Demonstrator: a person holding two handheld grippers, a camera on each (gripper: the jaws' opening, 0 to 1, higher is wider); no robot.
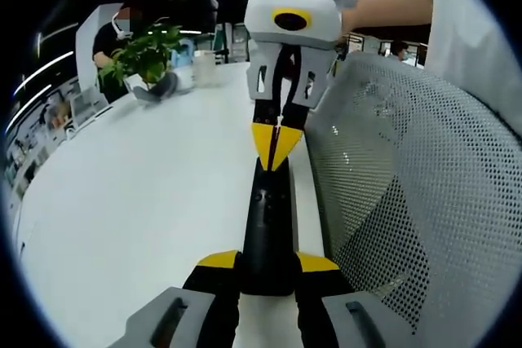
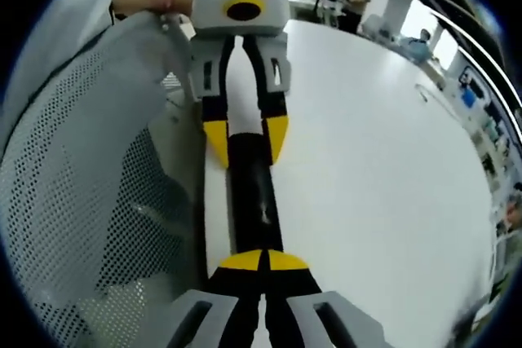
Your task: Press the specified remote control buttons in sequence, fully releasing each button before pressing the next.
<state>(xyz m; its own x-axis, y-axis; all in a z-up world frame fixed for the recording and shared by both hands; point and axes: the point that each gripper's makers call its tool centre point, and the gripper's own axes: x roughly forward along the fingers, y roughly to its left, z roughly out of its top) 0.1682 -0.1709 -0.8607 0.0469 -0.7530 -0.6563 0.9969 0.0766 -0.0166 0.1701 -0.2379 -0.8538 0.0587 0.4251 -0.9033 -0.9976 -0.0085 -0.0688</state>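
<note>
Left hand-held gripper [image 1: 267, 265] clamped, jaws apart; right hand-held gripper [image 2: 263, 260] tips together, pointing down

White table [image 1: 139, 201]; potted plant [image 1: 147, 55] at far end; mesh chair back [image 1: 424, 201] beside.

No text, label, brand, number or sign can be read in either view. The remote [image 1: 267, 230] has buttons on its black face, but any markings on them are too small and blurred to make out. A short green mark sits on top of the right gripper [image 1: 277, 140] in the left gripper view, too small to read as lettering.
</note>
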